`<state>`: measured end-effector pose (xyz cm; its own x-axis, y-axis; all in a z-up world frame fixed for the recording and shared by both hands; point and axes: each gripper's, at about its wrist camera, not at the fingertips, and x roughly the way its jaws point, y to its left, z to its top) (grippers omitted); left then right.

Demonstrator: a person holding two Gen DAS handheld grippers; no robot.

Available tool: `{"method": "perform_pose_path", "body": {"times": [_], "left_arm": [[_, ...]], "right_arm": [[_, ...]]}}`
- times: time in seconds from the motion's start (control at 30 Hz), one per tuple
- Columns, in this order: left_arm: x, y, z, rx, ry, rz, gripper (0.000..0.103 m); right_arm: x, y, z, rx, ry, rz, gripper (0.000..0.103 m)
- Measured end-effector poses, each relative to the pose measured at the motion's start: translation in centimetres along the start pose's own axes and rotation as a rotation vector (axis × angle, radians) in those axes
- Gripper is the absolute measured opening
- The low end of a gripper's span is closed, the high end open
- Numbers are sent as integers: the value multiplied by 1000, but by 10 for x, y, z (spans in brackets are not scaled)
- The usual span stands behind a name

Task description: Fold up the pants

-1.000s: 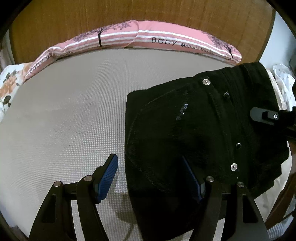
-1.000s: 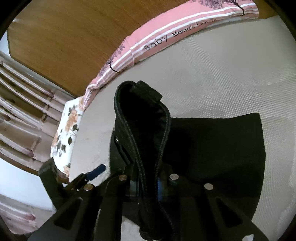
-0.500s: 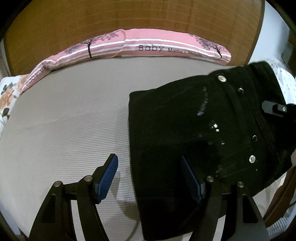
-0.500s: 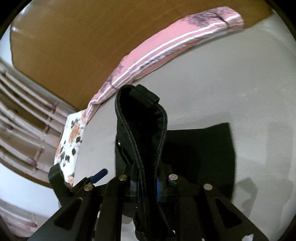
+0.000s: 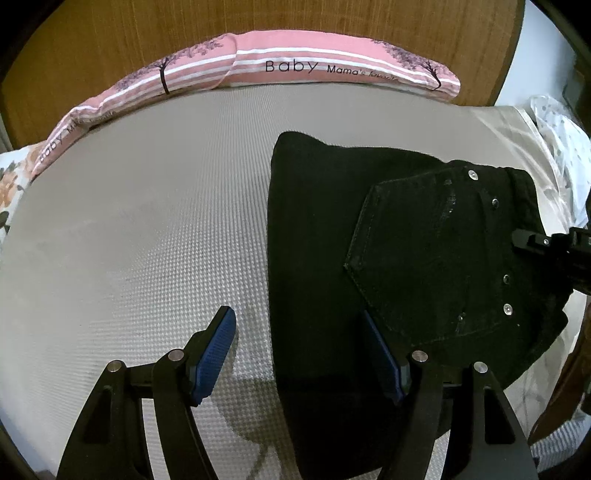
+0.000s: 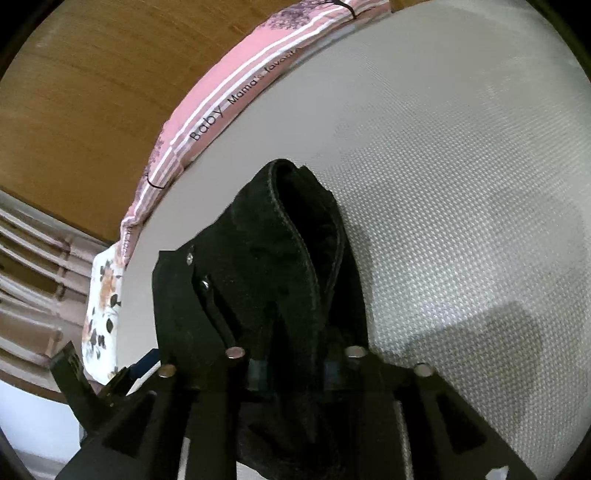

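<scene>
The black pants [image 5: 424,258] lie folded on the grey mattress [image 5: 147,221], back pocket and rivets facing up. My left gripper [image 5: 297,332] stands open low over their left edge, one blue pad over the mattress and the other over the cloth. My right gripper [image 6: 293,369] sits at the waistband [image 6: 295,229], which stands up between its jaws. Those jaws are opening, and the blue pads show a little apart from the cloth on both sides. From the left wrist view, the right gripper [image 5: 546,243] shows at the pants' right edge.
A pink striped bolster [image 5: 332,66] lines the far side of the mattress against a wooden headboard [image 5: 258,18]. A floral cloth [image 6: 103,295] lies at one end, a white dotted cloth [image 5: 561,147] at the other. The mattress edge is near the right gripper.
The right gripper came down with the waistband onto the folded pants, and its jaws have spread apart. The pants now lie flatter with the pocket up. The left gripper stayed open.
</scene>
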<state>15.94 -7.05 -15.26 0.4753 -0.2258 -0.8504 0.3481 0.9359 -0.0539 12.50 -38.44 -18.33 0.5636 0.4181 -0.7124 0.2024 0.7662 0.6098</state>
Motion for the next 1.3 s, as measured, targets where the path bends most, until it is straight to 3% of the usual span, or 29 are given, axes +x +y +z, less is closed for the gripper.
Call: {"method": "perform_pose_path", "body": {"times": [0.43, 0.53, 0.93, 1.3], "left_arm": [[-4, 5, -13, -30, 7, -46, 71], [-5, 5, -14, -30, 9, -46, 71], [-10, -9, -26, 73, 3, 24, 71], [-7, -12, -30, 76, -6, 43, 71]], "right_arm": [[-32, -7, -37, 51, 4, 9, 31], [-36, 1, -42, 9, -6, -23, 22], [-42, 4, -57, 12, -5, -88, 18], [-35, -5, -60, 54, 4, -85, 24]]}}
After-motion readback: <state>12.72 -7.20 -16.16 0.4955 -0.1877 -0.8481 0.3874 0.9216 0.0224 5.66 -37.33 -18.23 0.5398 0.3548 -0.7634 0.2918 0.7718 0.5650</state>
